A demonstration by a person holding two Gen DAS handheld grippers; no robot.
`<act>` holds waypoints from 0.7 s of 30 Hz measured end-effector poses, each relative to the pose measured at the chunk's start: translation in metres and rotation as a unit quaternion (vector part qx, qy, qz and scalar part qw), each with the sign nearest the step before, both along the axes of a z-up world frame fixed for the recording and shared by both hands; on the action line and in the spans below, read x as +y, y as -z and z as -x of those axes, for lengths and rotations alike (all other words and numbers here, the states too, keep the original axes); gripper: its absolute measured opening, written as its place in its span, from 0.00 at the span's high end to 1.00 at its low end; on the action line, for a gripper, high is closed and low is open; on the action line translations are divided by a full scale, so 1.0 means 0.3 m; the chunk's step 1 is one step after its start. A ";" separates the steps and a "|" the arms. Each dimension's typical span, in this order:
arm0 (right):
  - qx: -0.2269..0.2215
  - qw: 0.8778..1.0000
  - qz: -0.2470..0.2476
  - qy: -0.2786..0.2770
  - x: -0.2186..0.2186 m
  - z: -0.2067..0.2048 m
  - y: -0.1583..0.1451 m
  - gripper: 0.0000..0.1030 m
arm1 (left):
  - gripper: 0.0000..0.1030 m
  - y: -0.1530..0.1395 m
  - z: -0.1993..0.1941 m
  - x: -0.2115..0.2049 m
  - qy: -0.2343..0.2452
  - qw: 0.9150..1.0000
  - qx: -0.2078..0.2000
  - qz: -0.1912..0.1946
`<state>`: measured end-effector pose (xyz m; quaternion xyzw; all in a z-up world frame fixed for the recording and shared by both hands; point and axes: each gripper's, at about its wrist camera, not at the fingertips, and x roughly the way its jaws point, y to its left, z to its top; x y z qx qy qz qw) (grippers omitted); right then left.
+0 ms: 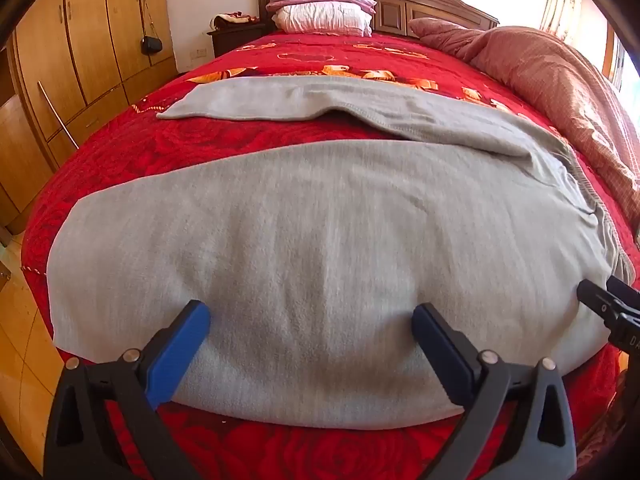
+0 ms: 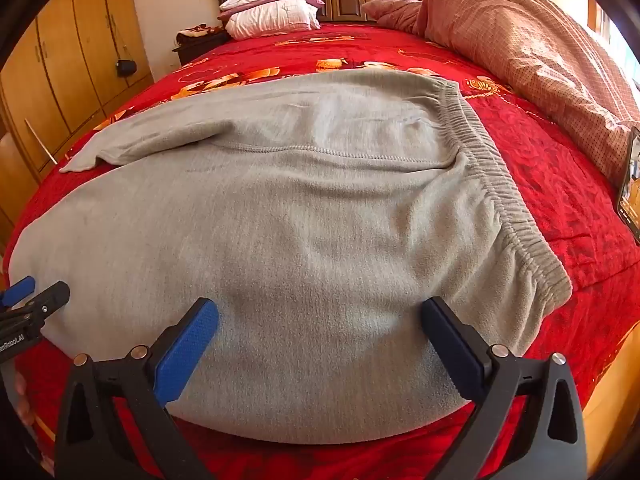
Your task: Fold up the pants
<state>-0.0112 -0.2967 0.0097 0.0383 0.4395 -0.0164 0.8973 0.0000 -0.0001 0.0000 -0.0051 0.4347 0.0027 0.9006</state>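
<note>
Grey fleece pants (image 1: 320, 220) lie spread flat on the red bed, legs reaching left and the elastic waistband (image 2: 504, 192) at the right. One leg (image 1: 280, 96) lies farther back, the other nearer the bed's front edge. My left gripper (image 1: 312, 316) hovers open over the near leg, its blue pads wide apart with only cloth below them. My right gripper (image 2: 320, 316) is open too, over the seat part (image 2: 320, 240) near the waistband. Each gripper's tip shows at the edge of the other's view, the right gripper (image 1: 608, 304) and the left gripper (image 2: 28, 300).
The red flowered bedspread (image 1: 240, 140) covers the bed. A pink quilt (image 2: 520, 48) is bunched along the right side, pillows (image 1: 324, 8) lie at the headboard. A phone (image 2: 630, 184) stands at the right edge. Wooden wardrobes (image 1: 80, 40) line the left wall.
</note>
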 end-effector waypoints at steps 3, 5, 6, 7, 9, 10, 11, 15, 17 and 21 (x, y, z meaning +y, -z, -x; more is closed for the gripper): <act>0.002 1.000 0.000 0.000 0.000 -0.001 0.001 0.00 | 0.00 0.001 -0.001 0.001 0.000 1.000 0.003 0.005; 0.003 1.000 0.001 -0.001 0.002 0.000 0.001 0.00 | 0.00 0.000 -0.001 0.001 0.000 1.000 0.004 0.002; 0.003 1.000 0.002 -0.001 0.003 0.001 0.000 0.00 | 0.00 0.000 0.000 0.001 0.000 1.000 0.004 0.003; 0.002 1.000 0.002 -0.001 0.004 0.003 0.008 0.00 | 0.00 0.000 0.000 0.001 0.000 1.000 0.004 0.003; 0.003 1.000 0.003 -0.001 0.004 0.009 0.008 0.00 | 0.00 -0.001 0.003 0.000 0.000 1.000 0.003 0.003; 0.002 1.000 0.002 -0.001 0.004 0.012 0.008 0.00 | 0.00 -0.002 0.005 -0.001 0.000 1.000 0.003 0.003; 0.004 1.000 0.003 -0.001 0.000 -0.003 0.006 0.00 | 0.00 0.013 0.001 -0.007 0.000 1.000 0.004 0.003; 0.005 1.000 0.003 -0.001 0.001 -0.003 0.004 0.00 | 0.00 0.021 0.009 -0.016 0.000 1.000 0.003 0.002; 0.005 1.000 0.003 -0.001 0.001 -0.002 0.004 0.00 | 0.00 0.014 0.000 -0.008 0.000 1.000 0.006 0.004; 0.005 1.000 0.003 -0.001 0.005 0.000 0.007 0.00 | 0.00 0.015 0.000 -0.009 0.000 1.000 0.006 0.003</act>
